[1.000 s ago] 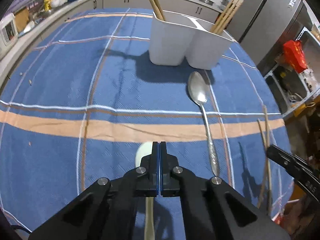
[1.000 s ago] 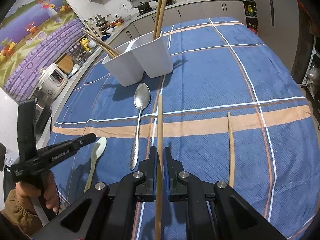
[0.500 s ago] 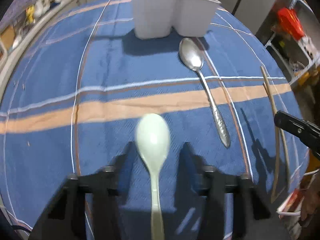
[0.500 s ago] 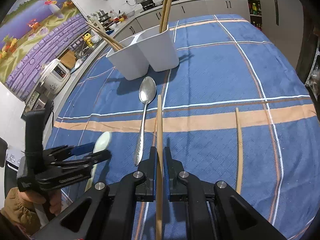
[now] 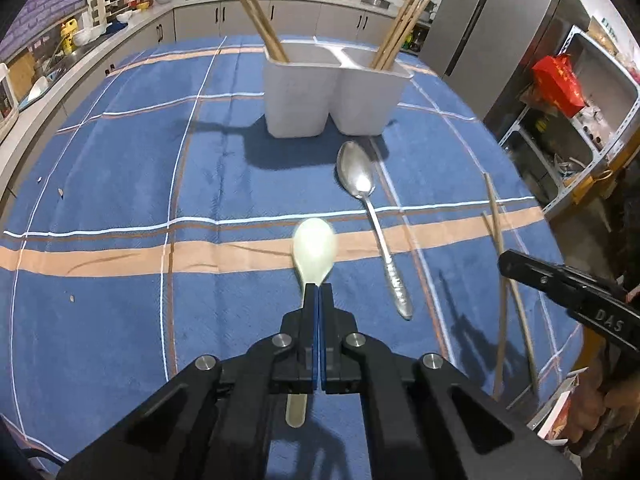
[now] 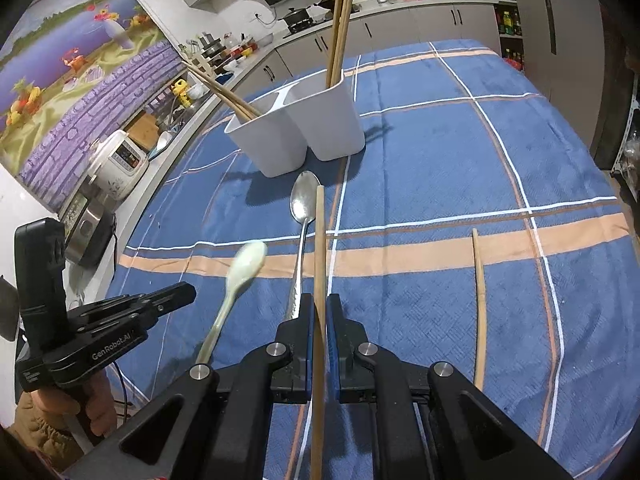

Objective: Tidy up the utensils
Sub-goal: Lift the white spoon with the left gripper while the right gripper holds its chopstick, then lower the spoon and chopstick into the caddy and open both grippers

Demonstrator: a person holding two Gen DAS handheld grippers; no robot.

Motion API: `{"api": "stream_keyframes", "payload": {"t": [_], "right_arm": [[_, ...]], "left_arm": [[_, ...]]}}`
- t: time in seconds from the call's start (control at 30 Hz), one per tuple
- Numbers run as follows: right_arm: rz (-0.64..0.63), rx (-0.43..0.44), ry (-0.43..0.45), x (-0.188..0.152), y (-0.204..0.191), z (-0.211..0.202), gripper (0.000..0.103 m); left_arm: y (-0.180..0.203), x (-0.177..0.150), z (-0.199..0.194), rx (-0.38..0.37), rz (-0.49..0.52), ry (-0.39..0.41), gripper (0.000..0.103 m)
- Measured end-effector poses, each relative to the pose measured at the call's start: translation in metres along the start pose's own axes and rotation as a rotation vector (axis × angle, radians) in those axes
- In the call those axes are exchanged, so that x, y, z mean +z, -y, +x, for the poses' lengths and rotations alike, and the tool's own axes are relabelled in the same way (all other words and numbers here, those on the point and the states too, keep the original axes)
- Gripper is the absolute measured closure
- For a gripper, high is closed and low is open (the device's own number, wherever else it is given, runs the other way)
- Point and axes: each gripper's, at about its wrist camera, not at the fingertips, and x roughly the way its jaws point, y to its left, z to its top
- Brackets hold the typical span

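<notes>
1. At far left in the right wrist view we see a hand (image 6: pixel 94 404) on the handle of the left gripper (image 6: pixel 188 294), which reaches in over the table edge.
2. The left gripper has its jaws pressed together on the handle of a pale spoon (image 5: pixel 315 250); the bowl sticks out beyond the fingertips, blurred, above the blue checked cloth (image 5: pixel 120 160), and the handle end shows below the jaws.
3. Toward the back of the table stands a white holder (image 5: pixel 298 96) with two compartments side by side. We see chopsticks (image 5: pixel 256 8) leaning out of the left compartment and more chopsticks (image 5: pixel 400 28) leaning out of the right one.
4. A metal spoon (image 5: pixel 370 216) lies flat on the cloth just in front of the holder, bowl toward the holder, handle pointing toward us. It lies to the right of the pale spoon and apart from it.
5. The right gripper (image 6: pixel 320 308) pinches a single chopstick (image 6: pixel 319 248) between its closed jaws; the stick runs forward along the fingers, its tip near the bowl of the metal spoon as seen from the right wrist.
6. Farther right, a loose chopstick (image 6: pixel 481 300) lies on the cloth, crossing the orange stripe (image 6: pixel 420 250), well apart from the holder.
</notes>
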Motion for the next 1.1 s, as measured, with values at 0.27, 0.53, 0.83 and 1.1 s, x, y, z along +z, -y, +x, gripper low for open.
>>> {"api": "stream_keyframes", "payload": {"t": [0.27, 0.53, 0.83, 1.1], "right_arm": [[0.012, 0.001, -0.022, 0.0, -0.001, 0.006, 0.096], [0.001, 0.009, -0.011, 0.001, -0.003, 0.005, 0.096], [0.024, 0.027, 0.043, 0.014, -0.001, -0.005, 0.096], [0.001, 0.043, 0.21, 0.057, -0.016, -0.042, 0.097]], "left_arm": [[0.023, 0.007, 0.043, 0.157, 0.208, -0.092, 0.041], [0.016, 0.018, 0.066, 0.031, 0.162, -0.13, 0.092], [-0.01, 0.016, 0.015, -0.103, 0.021, 0.033, 0.094], [-0.014, 0.062, -0.06, -0.135, -0.032, 0.262, 0.094]]}}
